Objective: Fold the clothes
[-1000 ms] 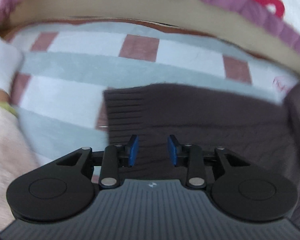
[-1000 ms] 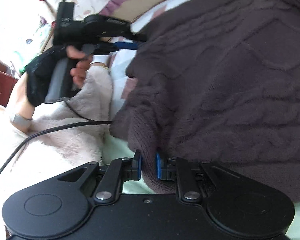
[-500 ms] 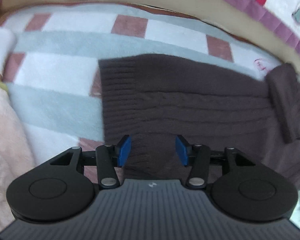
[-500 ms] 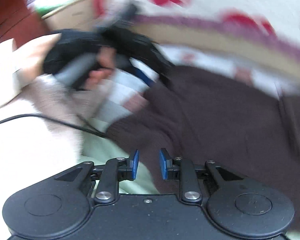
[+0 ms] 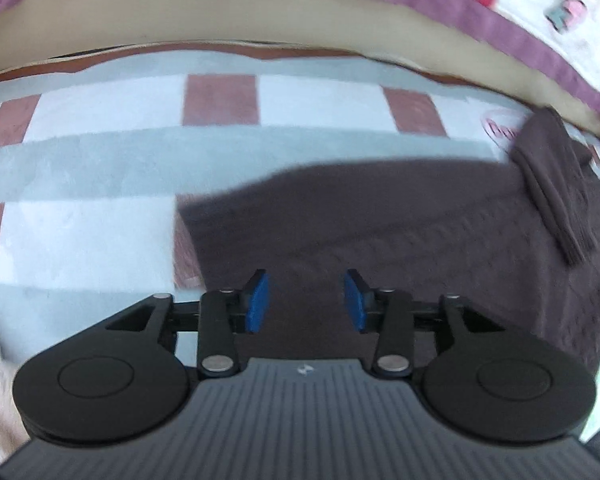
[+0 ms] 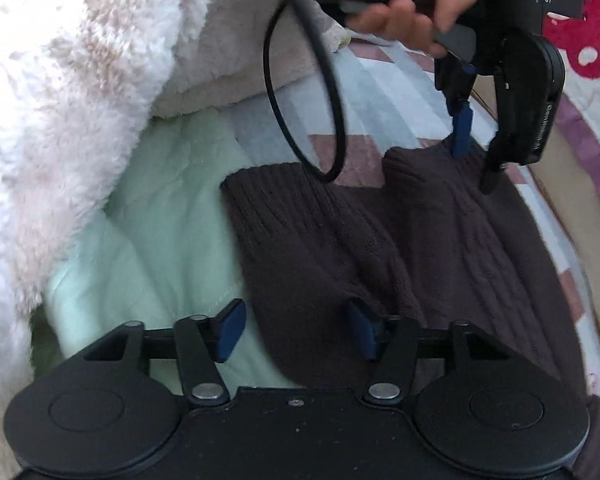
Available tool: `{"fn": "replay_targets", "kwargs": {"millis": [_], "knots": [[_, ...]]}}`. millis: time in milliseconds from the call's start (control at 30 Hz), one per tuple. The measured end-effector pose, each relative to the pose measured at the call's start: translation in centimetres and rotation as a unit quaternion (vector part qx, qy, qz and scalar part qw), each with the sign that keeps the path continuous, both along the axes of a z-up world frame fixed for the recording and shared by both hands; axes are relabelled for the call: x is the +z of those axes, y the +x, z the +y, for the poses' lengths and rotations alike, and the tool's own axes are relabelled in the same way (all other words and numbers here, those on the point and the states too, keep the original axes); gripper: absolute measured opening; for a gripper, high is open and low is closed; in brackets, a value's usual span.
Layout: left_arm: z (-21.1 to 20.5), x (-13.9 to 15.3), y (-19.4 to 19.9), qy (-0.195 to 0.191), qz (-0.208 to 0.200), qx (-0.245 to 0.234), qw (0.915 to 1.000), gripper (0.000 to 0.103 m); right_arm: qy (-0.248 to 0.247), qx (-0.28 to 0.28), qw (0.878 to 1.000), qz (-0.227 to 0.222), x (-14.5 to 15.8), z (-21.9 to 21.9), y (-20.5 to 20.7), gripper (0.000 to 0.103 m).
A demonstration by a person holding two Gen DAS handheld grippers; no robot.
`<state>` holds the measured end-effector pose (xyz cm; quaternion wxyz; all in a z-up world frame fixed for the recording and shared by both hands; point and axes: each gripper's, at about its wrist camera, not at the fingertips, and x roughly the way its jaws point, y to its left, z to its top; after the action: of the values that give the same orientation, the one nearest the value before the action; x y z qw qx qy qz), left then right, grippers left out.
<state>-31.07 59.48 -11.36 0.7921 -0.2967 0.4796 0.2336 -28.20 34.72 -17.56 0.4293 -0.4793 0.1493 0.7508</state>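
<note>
The left gripper (image 5: 304, 303) stands with its blue-padded jaws spread apart and nothing between them, poised just above the dark brown cable-knit sweater (image 5: 400, 232), near the garment's ribbed left edge. The right gripper (image 6: 295, 330) is likewise wide open and empty, its pads straddling a ribbed fold of the same sweater without pinching it. From the right wrist view the sweater lies across a checked blanket of white, pale blue-grey and dusty pink squares (image 5: 99, 184), with its ribbed edge bunched into two soft humps close to a pale mint-green quilt (image 6: 155, 240) and a fluffy white fleece throw (image 6: 59, 112). In the left wrist view the knit spreads out fairly flat to the right, and a narrow ribbed strip (image 5: 552, 184) of it, perhaps a cuff or a collar edge, lies turned over on top at the far right. Judging by this, the sweater looks laid out and at least partly doubled over, with both grippers released, so one fold may be complete; whether a sleeve is tucked underneath cannot be told. What seems left is smoothing the bunched ribbing and making the remaining folds into a compact bundle.
</note>
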Motion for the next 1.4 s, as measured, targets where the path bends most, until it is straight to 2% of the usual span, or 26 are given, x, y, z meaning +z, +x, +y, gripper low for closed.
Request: {"fn": "replay_targets", "kwargs": {"millis": [100, 133, 167, 200, 233, 267, 300, 333, 367, 400, 433, 467, 500, 600, 700, 733, 800, 833, 867, 900, 933, 967, 1033, 1167, 1300, 1400], "knots": [[0.9, -1.3, 0.8, 0.002, 0.014, -0.001, 0.9999, 0.055, 0.002, -0.044, 0.997, 0.059, -0.5, 0.6, 1.8, 0.063], [1.2, -1.8, 1.1, 0.002, 0.019, -0.002, 0.9998, 0.057, 0.003, -0.061, 0.995, 0.077, -0.5, 0.8, 2.4, 0.052], [1.4, -2.4, 1.2, -0.002, 0.025, -0.001, 0.9997, 0.059, 0.004, -0.078, 0.993, 0.089, -0.5, 0.9, 2.9, 0.032], [1.4, -2.6, 1.3, 0.000, 0.022, -0.001, 0.9998, 0.060, 0.006, -0.094, 0.990, 0.102, -0.5, 1.0, 3.5, 0.023], [1.4, -2.6, 1.3, -0.003, 0.017, 0.001, 0.9999, 0.063, 0.000, -0.113, 0.985, 0.127, -0.3, 1.3, 4.3, 0.017], [1.4, -2.6, 1.4, -0.008, 0.011, 0.002, 0.9999, 0.059, -0.012, -0.137, 0.976, 0.167, 0.0, 1.8, 5.2, 0.014], [1.4, -2.3, 1.5, -0.015, 0.006, -0.006, 0.9999, 0.042, -0.025, -0.163, 0.962, 0.218, 0.5, 2.2, 6.2, 0.014], [1.4, -1.9, 1.6, -0.022, 0.000, -0.016, 0.9996, 0.004, -0.039, -0.188, 0.943, 0.272, 0.9, 2.5, 7.4, 0.013], [1.3, -0.8, 1.5, -0.004, -0.009, -0.019, 0.9998, 0.000, -0.055, -0.207, 0.919, 0.331, 1.4, 2.5, 8.5, 0.013], [0.9, 1.2, 1.3, 0.054, -0.012, -0.021, 0.9983, 0.000, -0.071, -0.212, 0.895, 0.387, 1.8, 2.3, 8.9, 0.012], [0.4, 3.4, 1.2, 0.120, -0.014, -0.024, 0.9923, 0.000, -0.086, -0.210, 0.869, 0.439, 2.1, 2.1, 9.1, 0.011], [-0.1, 5.3, 0.8, 0.189, -0.005, -0.025, 0.9816, 0.000, -0.100, -0.204, 0.848, 0.479, 2.2, 1.8, 9.0, 0.011], [-0.2, 6.7, 0.4, 0.225, 0.003, -0.020, 0.9742, 0.000, -0.113, -0.201, 0.837, 0.496, 1.9, 1.6, 8.3, 0.011], [0.1, 6.8, -0.9, 0.190, 0.019, 0.009, 0.9816, 0.000, -0.183, -0.232, 0.817, 0.496, -1.2, 2.3, 6.4, 0.011], [-1.6, 3.7, -0.5, 0.177, 0.081, -0.017, 0.9808, 0.002, -0.223, -0.243, 0.773, 0.542, -3.8, 3.0, 6.2, 0.011], [-2.1, 3.0, -0.1, 0.167, 0.081, -0.027, 0.9823, 0.002, -0.225, -0.225, 0.772, 0.550, -3.8, 3.2, 5.8, 0.011], [-2.9, 2.2, 0.7, 0.141, 0.068, -0.038, 0.9869, 0.006, -0.231, -0.185, 0.794, 0.531, -3.6, 3.3, 5.2, 0.017], [-3.2, 2.1, 1.1, 0.124, 0.051, -0.041, 0.9900, 0.011, -0.230, -0.177, 0.813, 0.504, -3.5, 3.2, 5.2, 0.029], [-3.8, 2.3, 1.5, 0.117, 0.034, -0.047, 0.9914, 0.014, -0.218, -0.185, 0.830, 0.479, -3.3, 2.8, 5.7, 0.037], [-4.3, 2.6, 1.8, 0.112, 0.017, -0.054, 0.9921, 0.015, -0.202, -0.199, 0.842, 0.459, -3.0, 2.1, 6.5, 0.039], [-5.0, 2.9, 2.1, 0.118, -0.001, -0.064, 0.9910, 0.015, -0.186, -0.213, 0.852, 0.440, -2.8, 1.4, 7.3, 0.038], [-5.6, 3.3, 2.6, 0.125, -0.014, -0.071, 0.9894, 0.015, -0.169, -0.231, 0.851, 0.440, -2.5, 0.4, 8.7, 0.040], [-6.8, 3.9, 3.7, 0.136, -0.040, -0.087, 0.9861, 0.017, -0.131, -0.273, 0.828, 0.471, -1.8, -2.2, 12.6, 0.044], [-9.6, 4.6, 8.0, 0.155, -0.065, -0.139, 0.9760, 0.026, -0.028, -0.384, 0.764, 0.517, -0.5, -9.0, 21.5, 0.050], [-13.8, 5.2, 12.6, 0.187, -0.065, -0.205, 0.9585, 0.032, 0.046, -0.517, 0.721, 0.458, 0.1, -14.5, 28.1, 0.054], [-17.5, 5.6, 15.1, 0.194, -0.089, -0.250, 0.9444, 0.037, 0.081, -0.576, 0.700, 0.415, 0.4, -16.2, 31.4, 0.054]]}}
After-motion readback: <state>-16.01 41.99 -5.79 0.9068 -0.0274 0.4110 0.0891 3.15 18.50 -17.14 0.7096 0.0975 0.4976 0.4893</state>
